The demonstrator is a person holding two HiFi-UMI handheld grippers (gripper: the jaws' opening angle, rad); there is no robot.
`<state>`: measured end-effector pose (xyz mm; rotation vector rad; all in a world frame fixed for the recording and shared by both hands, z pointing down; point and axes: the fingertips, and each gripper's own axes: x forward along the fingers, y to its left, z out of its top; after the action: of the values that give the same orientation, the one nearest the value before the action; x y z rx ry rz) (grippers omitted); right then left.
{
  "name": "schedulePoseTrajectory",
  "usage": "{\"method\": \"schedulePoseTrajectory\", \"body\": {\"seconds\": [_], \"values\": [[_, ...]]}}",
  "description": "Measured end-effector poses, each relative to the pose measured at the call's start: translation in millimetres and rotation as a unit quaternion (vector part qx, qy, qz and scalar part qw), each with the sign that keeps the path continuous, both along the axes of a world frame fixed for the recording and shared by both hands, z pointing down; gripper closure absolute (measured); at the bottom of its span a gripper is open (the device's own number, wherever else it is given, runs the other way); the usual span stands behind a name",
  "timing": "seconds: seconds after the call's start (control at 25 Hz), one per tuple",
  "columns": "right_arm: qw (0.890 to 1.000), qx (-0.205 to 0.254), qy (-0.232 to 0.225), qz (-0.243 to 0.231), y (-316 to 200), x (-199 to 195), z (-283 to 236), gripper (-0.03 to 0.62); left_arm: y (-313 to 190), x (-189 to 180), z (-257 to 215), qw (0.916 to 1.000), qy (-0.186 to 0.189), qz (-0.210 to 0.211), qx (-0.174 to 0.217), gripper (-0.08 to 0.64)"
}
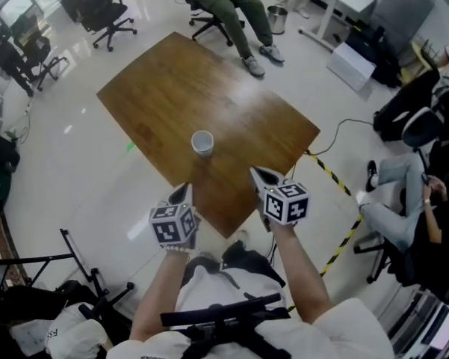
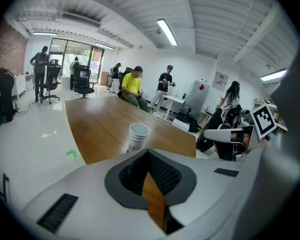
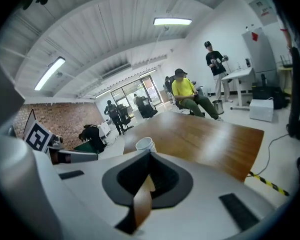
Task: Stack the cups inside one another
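Cup stack (image 1: 202, 142) upright on table (image 1: 157, 88), print unreadable; left hand-held gripper (image 1: 185, 188), right hand-held gripper (image 1: 256, 172) both closed, empty.

Open table (image 1: 179, 81) all round the cups (image 1: 202, 142).

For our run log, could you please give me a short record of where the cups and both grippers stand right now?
cups: white cups, one upright stack, count not readable
support: wooden table, stack around its middle
left gripper: shut, empty, at the table's near corner, apart from the cups
right gripper: shut, empty, beside the left one, apart from the cups
task: cups appear nested already
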<state>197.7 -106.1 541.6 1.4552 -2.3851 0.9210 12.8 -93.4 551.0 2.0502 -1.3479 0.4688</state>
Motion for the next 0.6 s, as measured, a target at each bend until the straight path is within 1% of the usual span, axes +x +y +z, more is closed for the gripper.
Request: {"method": "schedulePoseTrajectory", "body": {"seconds": [0.12, 0.32, 0.44, 0.6], "values": [[0.999, -0.007, -0.008, 0.031, 30, 6, 11, 0.591, 8, 7, 0, 0.9997, -0.003, 0.025, 0.001, 0.563], [0.997, -0.007, -0.004, 0.080, 70, 17, 19, 0.591, 25, 11, -7, 0.9988, 0.008, 0.046, 0.016, 0.563], [0.995, 0.003, 0.010, 0.103, 88, 8, 10, 0.591, 36, -1, -13, 0.9982, 0.015, 0.054, 0.024, 0.563], [0.991, 0.021, 0.040, 0.123, 107, -8, -6, 0.592, 52, -14, -14, 0.9972, 0.029, 0.063, 0.028, 0.563]]}}
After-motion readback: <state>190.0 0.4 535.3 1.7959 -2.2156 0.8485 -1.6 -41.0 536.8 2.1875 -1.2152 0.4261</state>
